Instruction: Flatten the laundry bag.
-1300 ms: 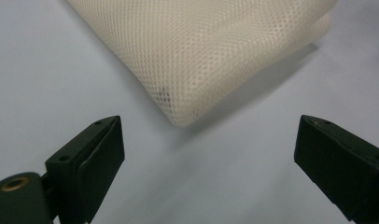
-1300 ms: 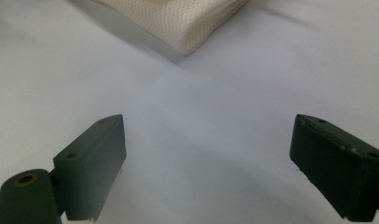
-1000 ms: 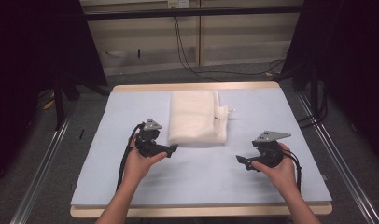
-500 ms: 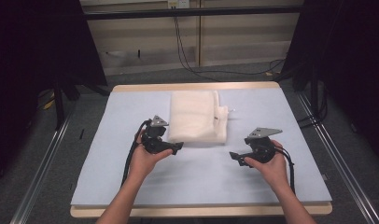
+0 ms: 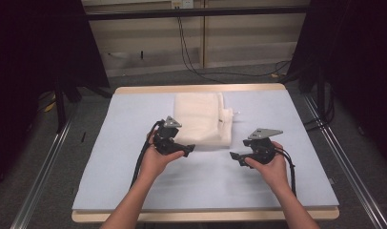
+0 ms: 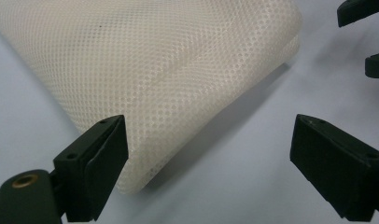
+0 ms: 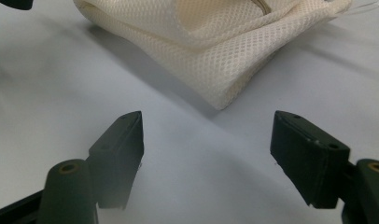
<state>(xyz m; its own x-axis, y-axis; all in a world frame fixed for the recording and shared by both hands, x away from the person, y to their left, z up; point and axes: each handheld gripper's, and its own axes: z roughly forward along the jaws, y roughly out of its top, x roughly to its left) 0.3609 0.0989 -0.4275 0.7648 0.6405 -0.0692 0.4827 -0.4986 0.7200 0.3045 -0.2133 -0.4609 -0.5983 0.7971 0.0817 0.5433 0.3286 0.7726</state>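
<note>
Both grippers, left (image 5: 187, 149) and right (image 5: 235, 156), have closed in on the folded mesh cloth (image 5: 203, 119) (jaws wide, empty), likely readying a grasp

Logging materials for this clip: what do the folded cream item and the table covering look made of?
The folded mesh fabric looks like soft, matte synthetic knit: rows of tiny holes cover it. The pale blue table covering looks like smooth matte sheet, perhaps foam or cloth.

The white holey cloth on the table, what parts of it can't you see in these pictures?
- Folded white mesh cloth: its underside lies against the pale blue table cover.
- Left gripper view: the cloth is cut off by the top and left edges.
- High view: the small dark mark near its right edge is too small to identify.
</note>
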